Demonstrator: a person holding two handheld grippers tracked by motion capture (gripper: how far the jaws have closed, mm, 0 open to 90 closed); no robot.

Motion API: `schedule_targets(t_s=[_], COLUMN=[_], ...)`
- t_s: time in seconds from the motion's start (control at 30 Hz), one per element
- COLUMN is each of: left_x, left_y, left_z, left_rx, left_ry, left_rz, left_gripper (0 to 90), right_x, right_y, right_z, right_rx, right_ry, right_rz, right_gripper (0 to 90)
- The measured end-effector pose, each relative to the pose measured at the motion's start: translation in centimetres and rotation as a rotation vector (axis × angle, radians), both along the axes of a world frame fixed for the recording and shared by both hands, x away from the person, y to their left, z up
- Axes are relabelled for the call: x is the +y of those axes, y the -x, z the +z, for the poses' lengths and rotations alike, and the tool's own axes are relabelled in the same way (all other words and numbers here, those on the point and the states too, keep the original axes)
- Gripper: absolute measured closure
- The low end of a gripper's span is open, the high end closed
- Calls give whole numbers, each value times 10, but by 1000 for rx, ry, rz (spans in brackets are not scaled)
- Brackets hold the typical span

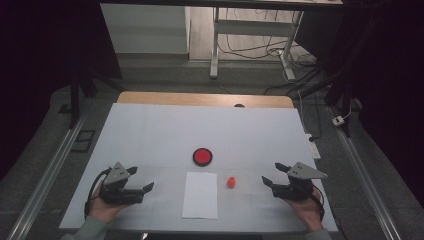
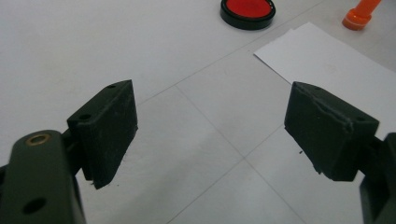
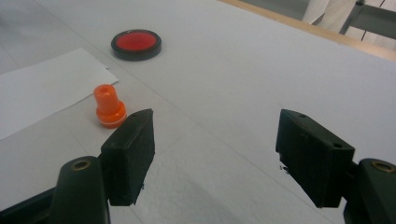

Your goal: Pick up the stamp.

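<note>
1. The person sat with both tools low over the white-covered table [image 1: 150, 130], the left gripper [image 1: 141, 181] near the front left and the right gripper [image 1: 274, 174] near the front right. Each had its jaws spread wide with nothing between them.
2. The small orange plastic stamp [image 1: 231, 182] stood upright on its wider base, just right of the white sheet of paper [image 1: 200, 195] and apart from it. In the right gripper view the stamp [image 3: 109, 106] sat near the left jaw, untouched.
3. Beyond both, the round black-rimmed red ink pad [image 1: 202, 156] lay open, near the paper's far edge.
4. From where I stood, the step in hand looked like picking up the stamp with the right gripper, which was much closer to it.
5. To do it well, I judged the jaws should straddle the narrow upper handle, not the flared base, and close squarely so the stamp stayed vertical.
6. A slanted approach would likely tip something so light, so coming in low and level seemed wise.
7. The left gripper could hold the paper down.
</note>
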State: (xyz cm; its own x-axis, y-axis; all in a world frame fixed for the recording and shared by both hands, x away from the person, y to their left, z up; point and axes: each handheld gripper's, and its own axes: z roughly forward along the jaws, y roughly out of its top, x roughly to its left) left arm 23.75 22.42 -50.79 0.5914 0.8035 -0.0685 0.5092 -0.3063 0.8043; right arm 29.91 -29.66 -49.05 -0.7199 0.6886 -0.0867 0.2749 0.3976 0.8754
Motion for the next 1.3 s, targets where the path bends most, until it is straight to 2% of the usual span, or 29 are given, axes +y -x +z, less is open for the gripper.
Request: schedule_targets(t_s=[0.23, 0.27, 0.3, 0.5, 0.6, 0.77, 1.1, 1.3], left_x=[1, 1, 0, -2, -4, -7, -10, -13], left_y=[0, 0, 1, -1, -2, -3, -6, -6], left_z=[-1, 0, 0, 0, 1, 2, 1, -2], left_rx=[0, -2, -4, -3, -4, -4, 6, 16], left_ry=[2, 3, 3, -4, -7, -8, -11, -34], left_rz=[3, 2, -1, -3, -8, -12, -8, -9], left_gripper=[178, 179, 179, 179, 179, 178, 178, 178], right_x=[13, 15, 16, 28, 33, 40, 54, 71], right_y=[1, 1, 2, 5, 5, 4, 4, -8], right_z=[8, 8, 9, 14, 17, 17, 20, 26], right_rx=[-10, -14, -5, -18, -22, -11, 10, 40], right_ry=[-16, -37, -29, -20, -32, -38, -21, -2], right_rz=[27, 34, 40, 68, 89, 110, 133, 158], right_gripper=[281, 281, 282, 287, 288, 288, 288, 286])
